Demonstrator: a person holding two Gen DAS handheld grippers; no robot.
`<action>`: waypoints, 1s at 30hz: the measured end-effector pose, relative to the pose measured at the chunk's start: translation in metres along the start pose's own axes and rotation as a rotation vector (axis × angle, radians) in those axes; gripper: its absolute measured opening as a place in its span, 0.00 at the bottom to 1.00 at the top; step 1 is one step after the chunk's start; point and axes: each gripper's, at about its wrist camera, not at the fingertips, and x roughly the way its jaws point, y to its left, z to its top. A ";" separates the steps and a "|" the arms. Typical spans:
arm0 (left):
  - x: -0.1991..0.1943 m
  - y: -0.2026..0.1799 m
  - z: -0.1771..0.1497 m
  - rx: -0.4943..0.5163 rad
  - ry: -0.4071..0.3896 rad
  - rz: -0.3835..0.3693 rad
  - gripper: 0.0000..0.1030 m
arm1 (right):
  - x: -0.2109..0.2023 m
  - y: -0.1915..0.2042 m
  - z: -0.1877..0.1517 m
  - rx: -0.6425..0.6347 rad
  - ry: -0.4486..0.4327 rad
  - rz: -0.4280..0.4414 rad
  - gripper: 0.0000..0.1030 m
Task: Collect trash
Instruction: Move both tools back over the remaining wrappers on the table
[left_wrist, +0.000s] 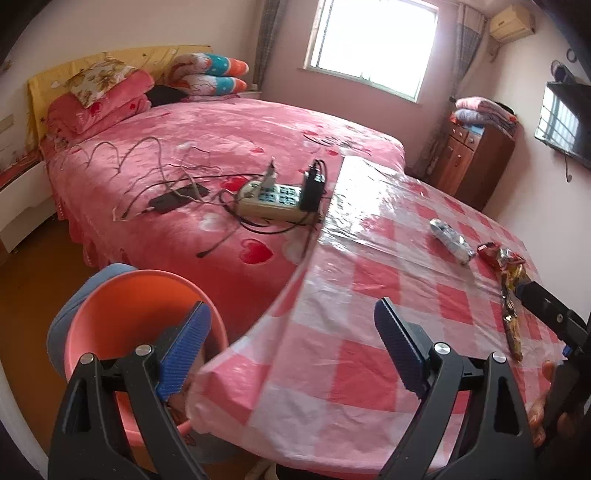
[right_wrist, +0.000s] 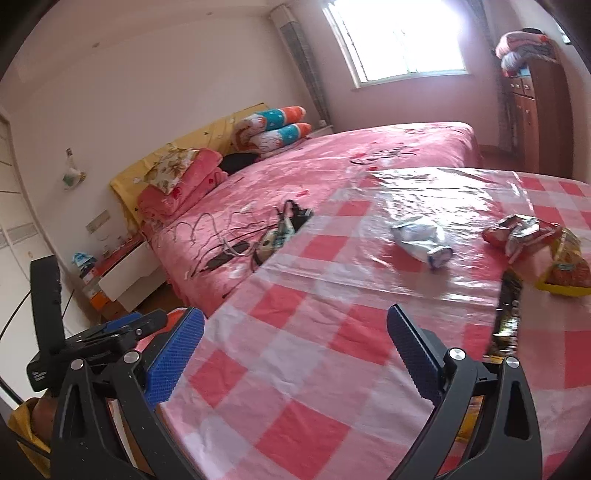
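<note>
Both the left gripper (left_wrist: 291, 347) and right gripper (right_wrist: 295, 354) gape wide, holding nothing. 3 wrappers, including a crumpled white wrapper (right_wrist: 421, 240), lie on the checkered table (right_wrist: 295, 369).

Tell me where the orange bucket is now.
In the left wrist view, the orange bucket sits low on the left, beside the checkered table's corner and in front of the bed.

A table (right_wrist: 295, 387) draped in a pink-and-white checked cloth under clear plastic carried a crumpled white wrapper (right_wrist: 423, 240), a red snack packet (right_wrist: 524, 230), a yellow-edged packet (right_wrist: 565, 273) and a long dark wrapper (right_wrist: 508, 314). On the bed (left_wrist: 229, 129) beside it lay a power strip (left_wrist: 269, 199), a phone (left_wrist: 177, 197) and tangled cables (left_wrist: 155, 158).
</note>
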 end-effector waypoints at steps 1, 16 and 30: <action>0.001 -0.003 0.000 0.007 0.003 -0.001 0.88 | -0.002 -0.004 0.000 0.006 -0.002 -0.007 0.95; 0.018 -0.059 -0.002 0.062 0.109 -0.041 0.88 | -0.031 -0.064 0.003 0.031 -0.082 -0.221 0.95; 0.031 -0.101 -0.001 0.101 0.174 -0.081 0.88 | -0.045 -0.098 0.005 0.047 -0.111 -0.355 0.95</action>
